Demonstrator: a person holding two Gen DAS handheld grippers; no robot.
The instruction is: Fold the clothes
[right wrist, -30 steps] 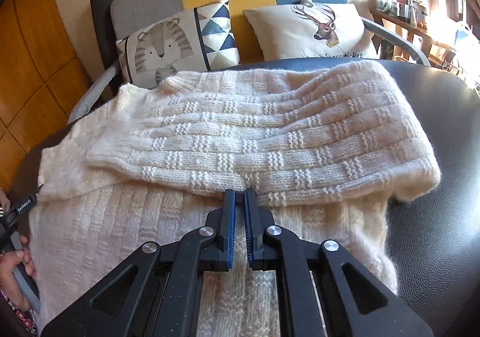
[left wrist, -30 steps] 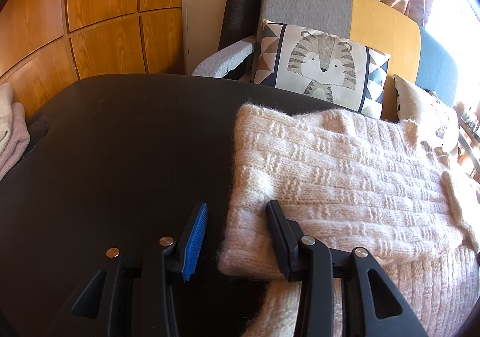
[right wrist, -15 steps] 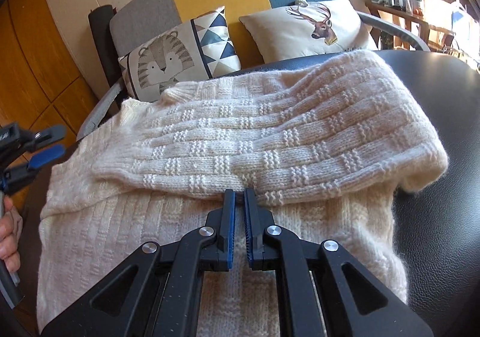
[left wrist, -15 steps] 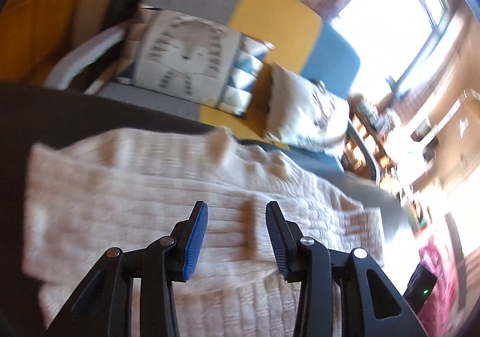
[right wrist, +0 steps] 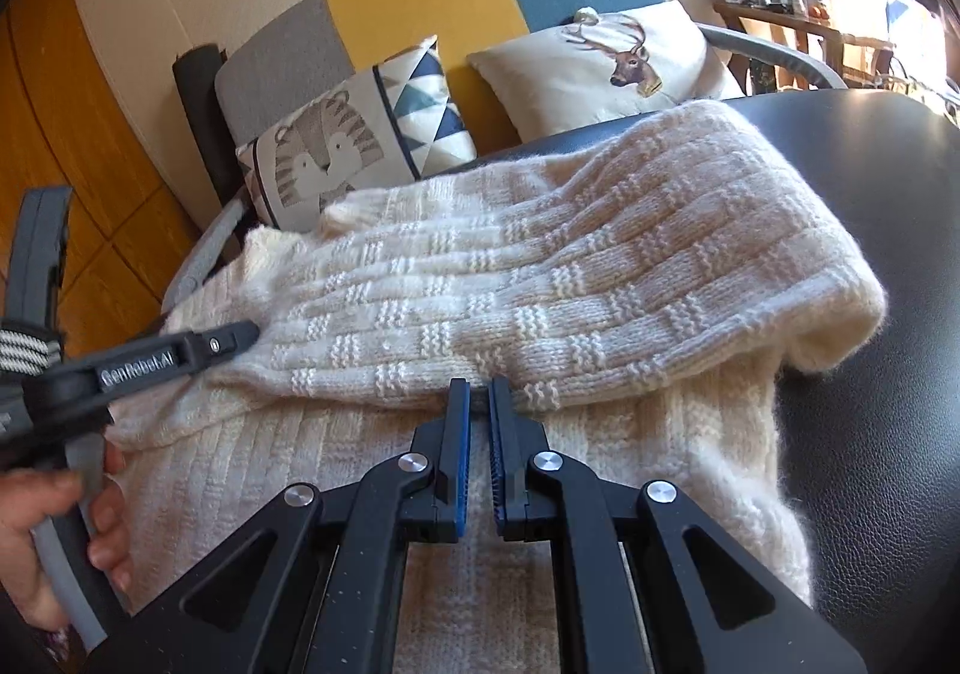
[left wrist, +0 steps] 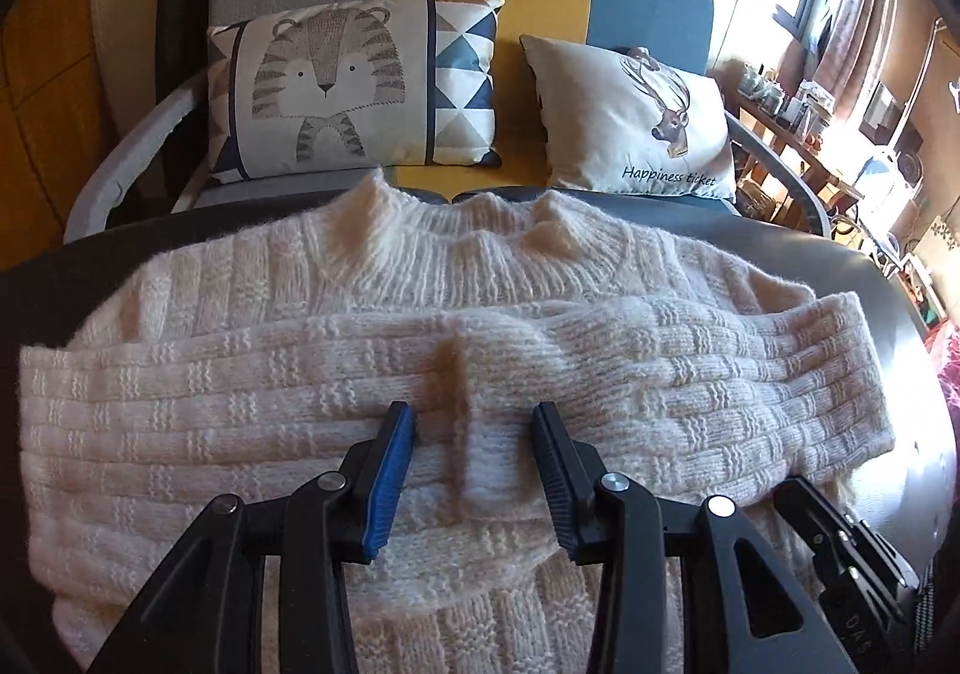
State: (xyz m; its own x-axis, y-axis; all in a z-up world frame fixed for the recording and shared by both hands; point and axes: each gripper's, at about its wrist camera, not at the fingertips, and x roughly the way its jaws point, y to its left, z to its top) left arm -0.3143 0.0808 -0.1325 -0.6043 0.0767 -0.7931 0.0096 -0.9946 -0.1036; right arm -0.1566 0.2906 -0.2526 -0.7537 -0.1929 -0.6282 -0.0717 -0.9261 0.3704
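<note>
Tiger cushion (left wrist: 354, 86) beyond sweater (left wrist: 420, 374)

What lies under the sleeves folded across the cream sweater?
The sweater's ribbed body shows above and below the folded sleeves, all resting on the black table. The part directly beneath them is covered. The left tongs hover open over them; the right tongs are nearly closed.

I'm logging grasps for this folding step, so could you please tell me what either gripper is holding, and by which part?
The right gripper is shut on the near edge of the cream knitted sweater's folded-over sleeve. The left gripper is open, holding nothing.
</note>
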